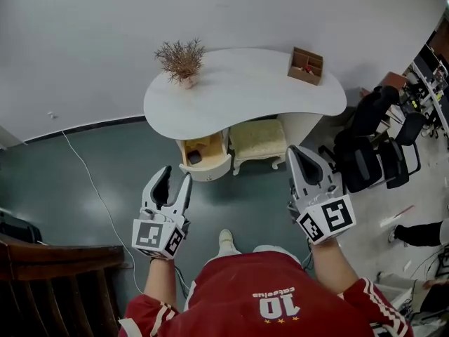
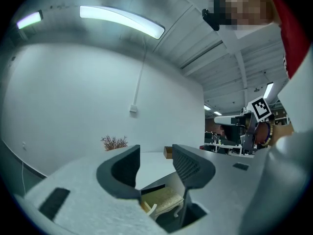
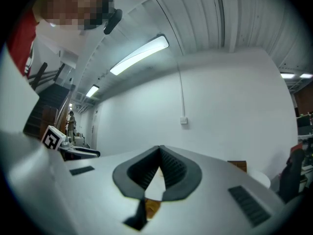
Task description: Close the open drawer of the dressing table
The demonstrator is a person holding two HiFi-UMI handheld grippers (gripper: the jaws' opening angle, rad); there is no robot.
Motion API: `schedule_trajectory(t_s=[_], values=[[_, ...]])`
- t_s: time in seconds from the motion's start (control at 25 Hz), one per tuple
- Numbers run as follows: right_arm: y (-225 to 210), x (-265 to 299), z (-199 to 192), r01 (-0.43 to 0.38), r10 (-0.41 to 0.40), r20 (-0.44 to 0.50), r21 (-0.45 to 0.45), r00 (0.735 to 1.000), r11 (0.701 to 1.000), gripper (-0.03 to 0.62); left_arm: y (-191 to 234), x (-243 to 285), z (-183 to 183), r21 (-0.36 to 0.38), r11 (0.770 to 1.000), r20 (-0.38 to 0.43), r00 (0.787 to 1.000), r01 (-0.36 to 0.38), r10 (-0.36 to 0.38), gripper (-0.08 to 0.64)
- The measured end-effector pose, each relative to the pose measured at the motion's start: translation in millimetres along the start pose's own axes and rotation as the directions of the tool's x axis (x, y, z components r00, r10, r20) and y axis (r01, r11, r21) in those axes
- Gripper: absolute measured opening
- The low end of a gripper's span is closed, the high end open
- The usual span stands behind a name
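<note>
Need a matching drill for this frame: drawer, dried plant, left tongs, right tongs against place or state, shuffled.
Column A
1. drawer
2. dried plant
3. left tongs
4. right tongs

Column B
a. jaws together
b. pulled out, open
c. on the dressing table, left end in the head view
d. jaws apart, nothing between them

Pairs: 1-b, 2-c, 3-d, 4-a
</note>
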State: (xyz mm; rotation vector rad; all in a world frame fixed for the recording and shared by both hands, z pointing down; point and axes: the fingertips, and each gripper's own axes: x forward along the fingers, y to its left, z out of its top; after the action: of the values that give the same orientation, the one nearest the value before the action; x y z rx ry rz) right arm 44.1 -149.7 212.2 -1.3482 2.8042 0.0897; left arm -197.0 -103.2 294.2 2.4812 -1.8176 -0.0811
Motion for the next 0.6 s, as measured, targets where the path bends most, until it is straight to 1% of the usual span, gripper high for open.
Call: schedule_trajectory(t_s=[0.04,0.12,0.24,0.36,0.52,0.6], values=[[0.4,5.1,-1.7,-0.012,0.012,-0.009,-0.006,1.000,1.000,0.003,2.3,5.0,-3.2,-0.007,1.000,0.000,1.000,-0.003,0.003,0.220],[-1.7,13.9,-3.9,-0.030,0.029,-0.020,-0.017,0.999,0.999,0.003,5.7,12.9,-12.0,-0.015,1.000,-0.005,1.000,-0.020,0.020,0.251],[-7.7,24.7,-8.1,-0.051,0.050,-0.038,-0.019,0.998,0.999,0.003,3.9,22.0,-34.4,-0.046,0.998,-0.043,0.998,-0.040,0.038,0.255],[-10.9,32.1,-11.6,-0.068,0.066,-0.057,-0.025,0.996,0.997,0.003,-5.4,26.4,-60.3,-0.059,0.998,-0.112,0.993,-0.032,0.026,0.254],[-16.1,43.6,-18.1,-0.058,0.057,-0.071,-0.012,0.996,0.998,0.003,-7.3,34.5,-91.4,-0.072,0.997,-0.168,0.986,-0.029,0.017,0.250],[-14.4,48.9,-25.0,-0.049,0.048,-0.082,-0.006,0.995,0.999,0.003,-2.3,37.4,-113.8,-0.083,0.996,-0.193,0.981,-0.038,0.021,0.250]])
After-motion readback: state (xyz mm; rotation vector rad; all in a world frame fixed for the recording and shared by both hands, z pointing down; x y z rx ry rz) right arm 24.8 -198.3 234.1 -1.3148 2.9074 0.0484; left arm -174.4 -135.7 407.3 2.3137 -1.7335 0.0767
